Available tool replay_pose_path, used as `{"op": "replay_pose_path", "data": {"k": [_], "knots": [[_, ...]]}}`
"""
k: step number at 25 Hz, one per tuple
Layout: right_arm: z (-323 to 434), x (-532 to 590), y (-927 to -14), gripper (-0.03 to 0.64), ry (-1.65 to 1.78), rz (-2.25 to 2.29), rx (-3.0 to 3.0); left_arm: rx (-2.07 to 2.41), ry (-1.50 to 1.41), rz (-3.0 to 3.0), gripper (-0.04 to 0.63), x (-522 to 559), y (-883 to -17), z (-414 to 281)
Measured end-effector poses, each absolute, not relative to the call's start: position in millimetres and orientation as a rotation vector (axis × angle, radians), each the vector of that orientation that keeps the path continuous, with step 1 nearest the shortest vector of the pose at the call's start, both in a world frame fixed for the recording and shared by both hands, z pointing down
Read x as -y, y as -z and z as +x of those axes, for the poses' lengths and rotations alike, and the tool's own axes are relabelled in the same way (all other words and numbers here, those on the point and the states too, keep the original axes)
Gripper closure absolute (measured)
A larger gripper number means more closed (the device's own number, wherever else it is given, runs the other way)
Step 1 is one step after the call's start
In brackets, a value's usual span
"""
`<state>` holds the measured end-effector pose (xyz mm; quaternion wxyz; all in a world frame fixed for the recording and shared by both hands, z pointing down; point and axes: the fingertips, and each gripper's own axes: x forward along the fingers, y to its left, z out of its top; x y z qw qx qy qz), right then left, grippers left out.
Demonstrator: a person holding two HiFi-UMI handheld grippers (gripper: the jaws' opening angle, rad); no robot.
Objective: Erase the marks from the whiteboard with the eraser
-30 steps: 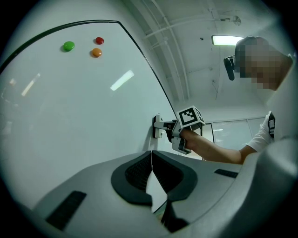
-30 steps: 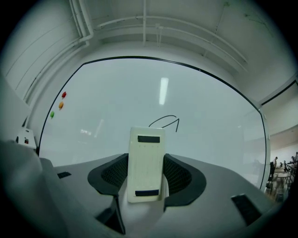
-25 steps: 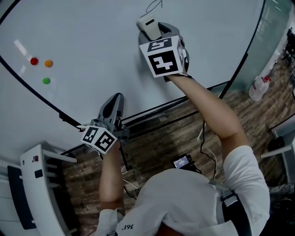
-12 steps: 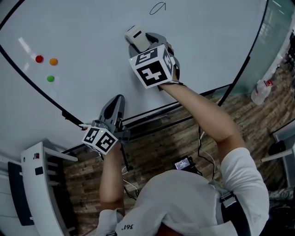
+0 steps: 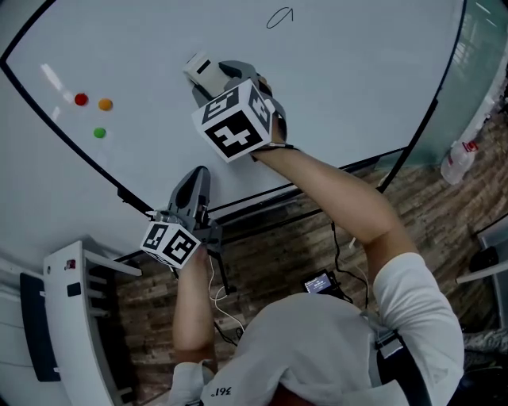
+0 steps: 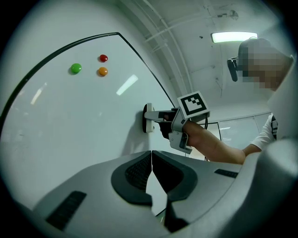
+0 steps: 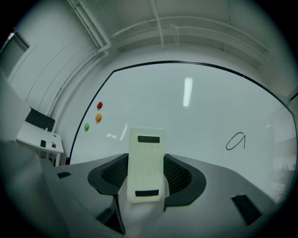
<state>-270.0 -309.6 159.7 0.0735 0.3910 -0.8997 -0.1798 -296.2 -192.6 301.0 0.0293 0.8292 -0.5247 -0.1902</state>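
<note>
**A:** Log it, biggest item first.

**B:** Whiteboard (image 5: 357, 95), upright, mostly bare. No counter involved.

**A:** Grippers?

**B:** Right gripper (image 5: 218, 81) is raised at mid-board, with its jaws clamped on the eraser (image 5: 200, 68). Left gripper (image 6: 151, 168) has its jaws closed tip to tip with nothing between them. It is parked low by the board's bottom edge and looks idle.

**A:** Eraser pose?

**B:** The long axis runs along the jaws and stands upright in the right gripper view, with the jaws pinching its long sides. From the left gripper view its pad face appears to lie flat on the board. Contact is likely but not certain.

**A:** Small items?

**B:** Three round magnets sit far to the left: red (image 5: 81, 99), orange (image 5: 105, 103) and green (image 5: 99, 132). They are not marks, so leave them. One pen loop (image 5: 279, 17) remains near the board's top edge.

**A:** Where is it relative to the eraser?

**B:** It lies up and to the right in the head view, and well apart. In the right gripper view the loop (image 7: 235, 141) sits to the right, about level with the eraser's upper end.

**A:** Judgement?

**B:** The right hand is nearer and already loaded. The next stroke should travel right and slightly up. The long side would then lead, so the eraser's full length sweeps the loop.
</note>
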Motion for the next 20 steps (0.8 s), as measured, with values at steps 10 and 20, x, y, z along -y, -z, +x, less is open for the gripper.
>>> {"op": "replay_pose_path", "data": {"k": [10, 20], "knots": [[-325, 283, -99, 0.360, 0.643, 1.189, 2.786, 1.709, 0.615, 2.517, 0.588, 174, -292, -329], [-340, 293, -85, 0.360, 0.674, 1.286, 2.734, 1.720, 0.614, 2.500, 0.588, 172, -297, -334]]}}
